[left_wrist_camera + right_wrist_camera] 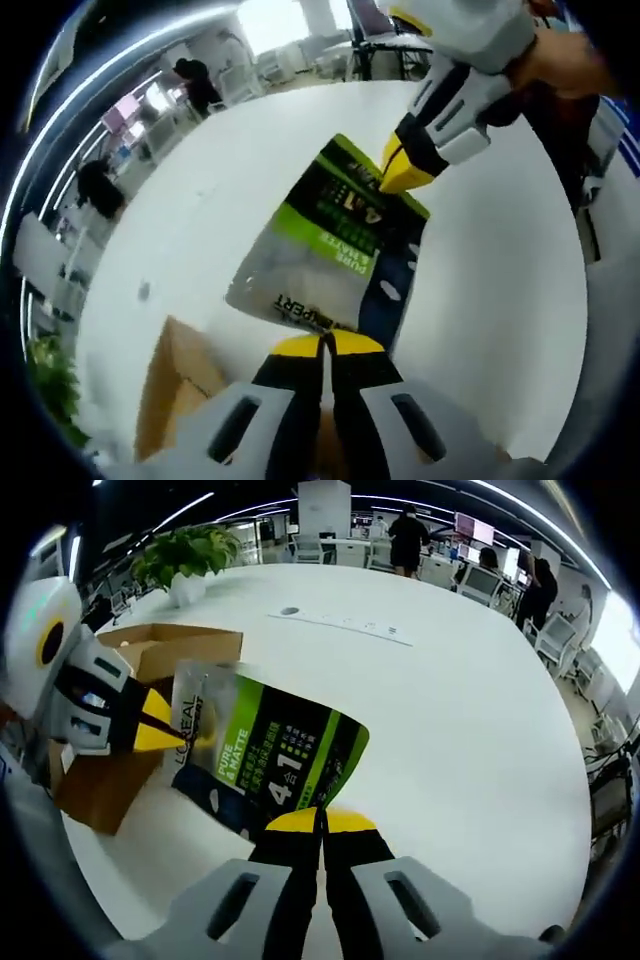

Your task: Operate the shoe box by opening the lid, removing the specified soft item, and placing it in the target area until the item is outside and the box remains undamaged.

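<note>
Left gripper view: the left gripper (325, 345) rises from the bottom with its yellow-tipped jaws pressed together on the near edge of the pouch (320, 240).
Pouch: a flat soft pack in grey, green and black with printed lettering; it is held up above the bench (500, 300), stretched between the two pairs of jaws.
Right gripper, left gripper view: the right gripper (405, 170) comes in from the upper right, and its yellow tips pinch the far edge of the pouch, straight ahead of the left jaws.
Box: the box (175, 385), of brown cardboard, lies low and to the left of the left jaws, on the bench and apart from the pouch.
Right gripper view: the right gripper (322, 822) has its jaws closed on the near edge of the pouch (265, 755), which spreads ahead and to the left of them.
Left gripper, right gripper view: the left gripper (150, 725) enters from the left and clamps the pouch's far left edge.
Box, right gripper view: the box (130, 720) sits open behind the left gripper, left of the right jaws; the pouch is outside it.
Bench: the bench (450, 710) is white and wide, and carries a potted plant (190, 560) at its far left end.
Background: people (408, 535) stand far beyond the bench among desks and chairs.
</note>
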Motion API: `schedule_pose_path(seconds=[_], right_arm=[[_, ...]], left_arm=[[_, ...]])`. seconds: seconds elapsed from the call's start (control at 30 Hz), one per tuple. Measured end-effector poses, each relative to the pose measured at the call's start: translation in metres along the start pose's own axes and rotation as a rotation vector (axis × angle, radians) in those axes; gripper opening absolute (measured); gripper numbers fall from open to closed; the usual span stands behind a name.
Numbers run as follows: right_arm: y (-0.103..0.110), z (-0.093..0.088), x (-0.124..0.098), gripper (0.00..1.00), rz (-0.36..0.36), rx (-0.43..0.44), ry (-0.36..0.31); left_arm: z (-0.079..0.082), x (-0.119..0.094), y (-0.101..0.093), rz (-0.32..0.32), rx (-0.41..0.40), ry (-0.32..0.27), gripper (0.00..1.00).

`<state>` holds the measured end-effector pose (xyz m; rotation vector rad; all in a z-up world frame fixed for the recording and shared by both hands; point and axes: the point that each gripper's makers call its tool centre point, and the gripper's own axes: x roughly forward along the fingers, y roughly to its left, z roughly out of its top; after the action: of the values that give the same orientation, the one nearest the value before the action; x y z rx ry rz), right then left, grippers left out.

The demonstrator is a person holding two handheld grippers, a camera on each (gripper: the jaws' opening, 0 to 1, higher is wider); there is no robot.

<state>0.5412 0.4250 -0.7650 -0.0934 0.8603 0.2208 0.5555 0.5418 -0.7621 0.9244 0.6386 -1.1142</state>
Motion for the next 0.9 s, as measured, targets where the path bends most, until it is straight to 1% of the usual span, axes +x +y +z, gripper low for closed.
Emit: schedule_pose_path(seconds=[0.03,0.1,0.2,0.37,0.43,0.6,0.7,0.83,0.9], right_arm=[[0.000,0.000,0.002,0.00,-0.001,-0.003,-0.001],[0.001,0.001,0.004,0.00,0.000,0.000,-0.010],[0.000,0.002,0.008,0.00,0.000,0.000,-0.017],[0.001,0.000,0.015,0.00,0.000,0.008,-0.012],[0.001,-0.001,0.017,0.00,-0.001,0.009,-0.009],[0.002,-0.004,0.025,0.00,0.001,0.015,0.003],[0.002,-0.007,0.028,0.00,-0.003,0.014,0.014],[0.002,-0.010,0.031,0.00,-0.010,0.020,0.028],[0.001,-0.011,0.031,0.00,-0.014,0.026,0.033]], left_arm=[[-0.001,0.001,0.000,0.002,0.002,0.004,0.00],[-0.005,0.006,-0.001,0.011,0.054,0.033,0.00],[-0.008,0.013,-0.001,0.027,0.116,0.057,0.00],[-0.010,0.020,0.002,0.049,0.190,0.090,0.00],[-0.012,0.024,0.002,0.054,0.204,0.099,0.00],[-0.017,0.031,0.003,0.055,0.203,0.116,0.01],[-0.018,0.031,0.004,0.063,0.213,0.116,0.02],[-0.017,0.030,0.006,0.067,0.201,0.110,0.02],[-0.017,0.028,0.006,0.071,0.215,0.108,0.03]])
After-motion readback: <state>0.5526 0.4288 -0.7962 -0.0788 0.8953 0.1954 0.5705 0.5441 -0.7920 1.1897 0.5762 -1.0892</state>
